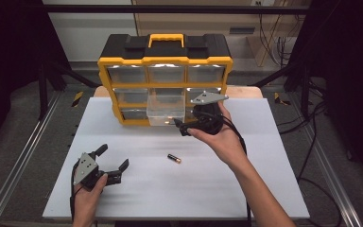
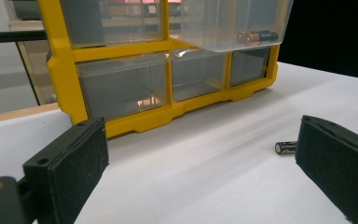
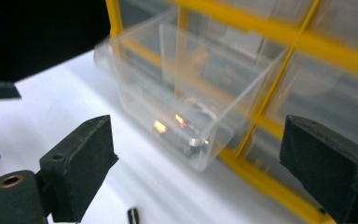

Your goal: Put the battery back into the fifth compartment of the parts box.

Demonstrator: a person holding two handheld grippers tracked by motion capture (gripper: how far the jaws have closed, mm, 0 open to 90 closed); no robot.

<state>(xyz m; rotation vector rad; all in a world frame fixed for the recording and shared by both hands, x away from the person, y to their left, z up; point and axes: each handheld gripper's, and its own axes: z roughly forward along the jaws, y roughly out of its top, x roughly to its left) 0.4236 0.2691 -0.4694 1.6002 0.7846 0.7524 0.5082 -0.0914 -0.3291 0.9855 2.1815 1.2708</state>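
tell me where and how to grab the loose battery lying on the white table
Grip the small black and copper cylindrical battery across its round middle, coming straight down from above with the tool's jaws straddling it. It lies flat on the white table, with open space around it.

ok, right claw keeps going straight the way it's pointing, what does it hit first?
Most likely the pulled-out clear drawer of the yellow organizer. In the right gripper view it sits dead ahead between the open jaws of the right claw, with a battery inside. Depth is blurred, so the gap is unclear.
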